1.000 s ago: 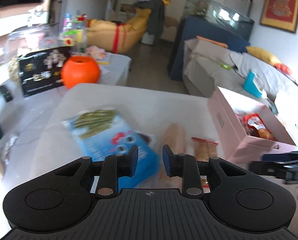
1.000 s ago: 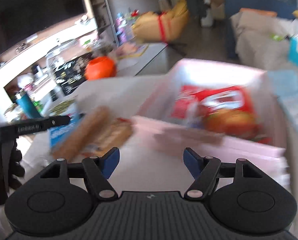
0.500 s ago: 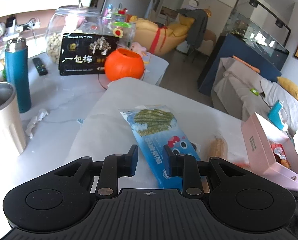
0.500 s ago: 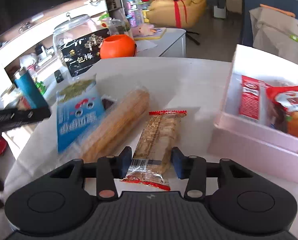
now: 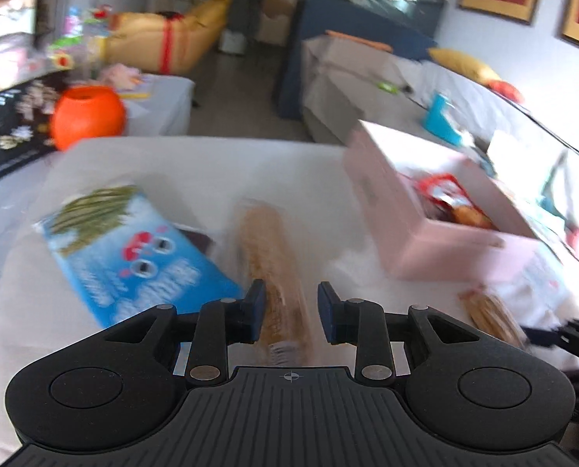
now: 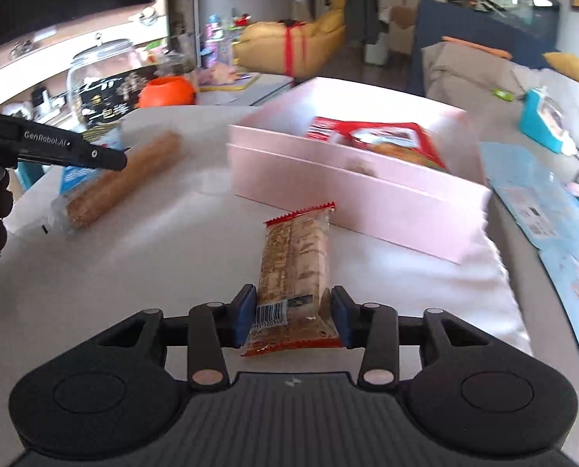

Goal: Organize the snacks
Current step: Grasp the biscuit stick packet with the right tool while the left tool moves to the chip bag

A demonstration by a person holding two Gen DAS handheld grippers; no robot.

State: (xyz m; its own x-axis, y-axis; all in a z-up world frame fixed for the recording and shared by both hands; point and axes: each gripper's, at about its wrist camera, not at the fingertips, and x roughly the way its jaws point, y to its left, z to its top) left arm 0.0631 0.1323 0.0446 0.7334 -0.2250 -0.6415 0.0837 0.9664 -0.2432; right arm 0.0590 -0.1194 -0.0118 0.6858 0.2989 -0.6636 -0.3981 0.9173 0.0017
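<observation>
My right gripper (image 6: 293, 321) is shut on a red-edged cracker packet (image 6: 295, 260), held above the white table, pointing at the pink box (image 6: 351, 188). The box holds red snack packs (image 6: 378, 138). My left gripper (image 5: 291, 313) is open, its pads on either side of a long brown biscuit roll (image 5: 270, 268) lying on the table; whether they touch it is unclear. A blue seaweed-snack bag (image 5: 133, 257) lies left of the roll. The cracker packet also shows in the left wrist view (image 5: 487, 313) beside the pink box (image 5: 425, 229). The left gripper's finger (image 6: 71, 150) shows over the roll (image 6: 122, 181).
An orange pumpkin pot (image 5: 89, 114) and a black snack box (image 5: 9, 124) stand at the far left. A glass jar (image 6: 98, 74) is behind them. Light blue packets (image 6: 546, 210) lie right of the pink box. A sofa (image 5: 386, 74) is beyond the table.
My right gripper has closed on the cracker packet and lifted it towards the pink box. My left gripper has swung right, from over the blue bag to around the biscuit roll.
</observation>
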